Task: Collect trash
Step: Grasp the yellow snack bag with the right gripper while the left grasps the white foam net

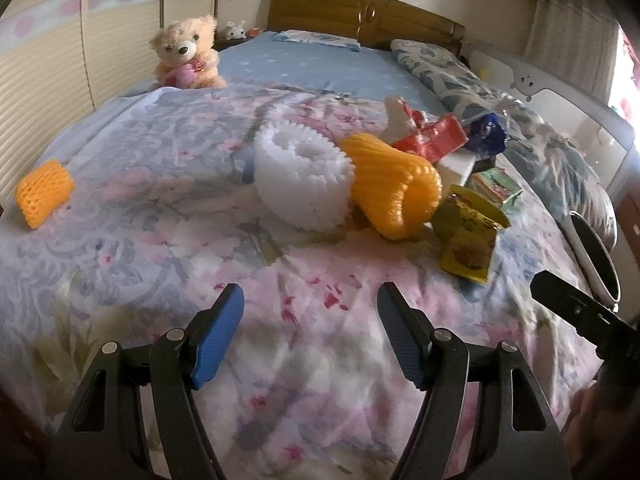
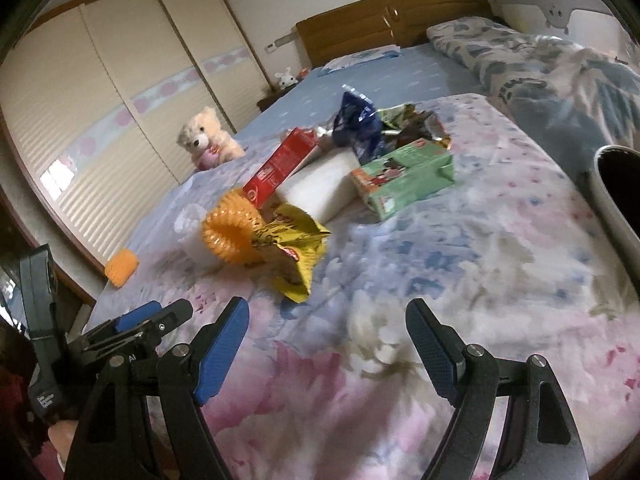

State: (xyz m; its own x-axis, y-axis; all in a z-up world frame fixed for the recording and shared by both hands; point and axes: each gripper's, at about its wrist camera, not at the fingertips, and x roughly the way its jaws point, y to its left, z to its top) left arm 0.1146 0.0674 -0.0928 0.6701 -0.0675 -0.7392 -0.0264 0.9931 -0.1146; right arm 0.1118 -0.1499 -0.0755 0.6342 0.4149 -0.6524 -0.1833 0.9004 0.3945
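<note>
Left wrist view: the trash lies heaped at the middle of the flowered quilt (image 1: 160, 200), ahead of my left gripper (image 1: 310, 320), whose blue pads stand spread with nothing between them. Nearest in the heap are a white foam fruit net (image 1: 300, 176) and an orange foam net (image 1: 394, 192) touching it, with a yellow snack wrapper (image 1: 468, 240) just right of those. I judge all three light and soft; the nets should squash, so I would pinch a wall at the open rim, and the wrapper by its crimped edge, since film slips. Farther back lie a red carton (image 2: 276, 168), a green carton (image 2: 404, 176) and a blue bag (image 2: 356, 120). A second orange net (image 1: 44, 192) sits well apart, far left. My right gripper (image 2: 326, 332) is also spread and empty. A bin (image 2: 616, 200) stands at the right edge.
</note>
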